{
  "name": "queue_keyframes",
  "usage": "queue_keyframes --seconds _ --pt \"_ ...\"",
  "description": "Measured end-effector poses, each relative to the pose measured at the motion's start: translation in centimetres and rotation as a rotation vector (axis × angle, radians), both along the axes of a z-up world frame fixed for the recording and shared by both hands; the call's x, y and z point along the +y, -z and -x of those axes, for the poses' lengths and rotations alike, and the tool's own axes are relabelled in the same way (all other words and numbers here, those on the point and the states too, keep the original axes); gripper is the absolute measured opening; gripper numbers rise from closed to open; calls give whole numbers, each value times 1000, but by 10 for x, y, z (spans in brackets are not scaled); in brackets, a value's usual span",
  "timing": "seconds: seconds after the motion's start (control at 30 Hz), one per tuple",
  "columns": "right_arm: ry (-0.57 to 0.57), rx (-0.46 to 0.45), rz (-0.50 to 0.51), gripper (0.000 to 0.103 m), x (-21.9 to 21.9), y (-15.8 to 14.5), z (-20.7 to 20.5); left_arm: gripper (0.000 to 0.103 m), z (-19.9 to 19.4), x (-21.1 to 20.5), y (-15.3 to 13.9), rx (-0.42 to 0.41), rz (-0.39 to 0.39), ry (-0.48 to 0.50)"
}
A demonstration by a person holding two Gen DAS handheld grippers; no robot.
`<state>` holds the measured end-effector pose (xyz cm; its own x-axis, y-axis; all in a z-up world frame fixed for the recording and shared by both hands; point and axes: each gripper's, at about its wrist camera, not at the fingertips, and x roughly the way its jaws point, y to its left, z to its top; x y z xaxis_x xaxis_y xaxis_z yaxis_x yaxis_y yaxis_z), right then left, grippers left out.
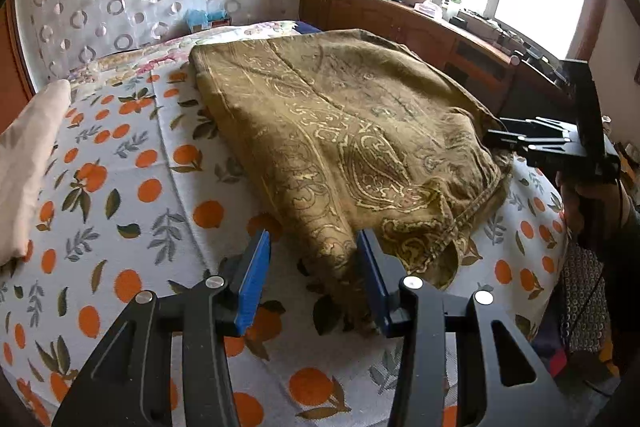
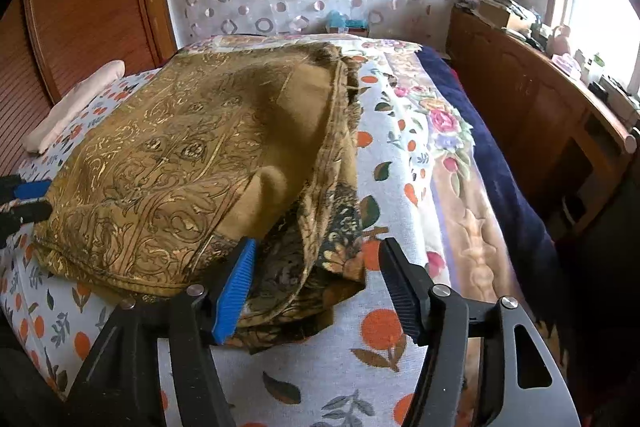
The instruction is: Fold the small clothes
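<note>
On the bed (image 1: 168, 195), left to right: a pale pillow (image 1: 28, 155) at the left edge, then the orange-print sheet (image 2: 376, 331), then the olive paisley cloth (image 1: 340, 131) folded into a thick stack mid-bed, and a floral blanket (image 2: 440, 131) along the right side.

Left gripper (image 1: 314, 267) sits at the cloth's near left corner. Its jaws are apart, with the corner lying loosely between the blue pads (image 1: 252, 279); neither pad presses on it, so nothing is gripped. Looks like a release after laying a fold down.

Right gripper (image 2: 316, 287) is at the near right corner, jaws wide. The layered edge lies between them, loose. The blue pad sits just beside the top layer; can't tell if it touches.

Both tools angle down at the near edge, one per corner, which suits squaring a fold across its width.

My read: this fold is laid but untidy. The right edge shows layers splayed and a darker underside poking out, so it likely needs a straighten or another fold. Thick, floppy fabric tends to slump.
</note>
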<state>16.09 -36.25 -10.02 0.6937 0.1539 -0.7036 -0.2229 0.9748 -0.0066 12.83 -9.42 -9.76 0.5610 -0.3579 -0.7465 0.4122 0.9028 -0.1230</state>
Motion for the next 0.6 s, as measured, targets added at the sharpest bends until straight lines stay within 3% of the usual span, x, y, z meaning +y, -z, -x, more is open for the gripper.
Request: queue_keyframes --seconds 0.2,0.27,0.33,0.37,0.43,0.6 --pt "-49 42 -40 66 0 3 -7 46 -2 -4 6 22 -19 15" --pt "-88 44 -42 57 1 3 -7 43 -3 -5 5 25 -19 30" --pt "-137 45 -55 37 5 3 -6 29 -5 -7 5 44 6 57" --pt "-147 46 -63 34 5 3 -6 19 -6 -7 5 49 17 63" --pt "-175 50 -92 14 3 2 -8 9 -9 -5 -2 61 58 85" --pt "-207 1 -229 9 -14 -16 -11 6 -18 9 -46 -3 183 70"
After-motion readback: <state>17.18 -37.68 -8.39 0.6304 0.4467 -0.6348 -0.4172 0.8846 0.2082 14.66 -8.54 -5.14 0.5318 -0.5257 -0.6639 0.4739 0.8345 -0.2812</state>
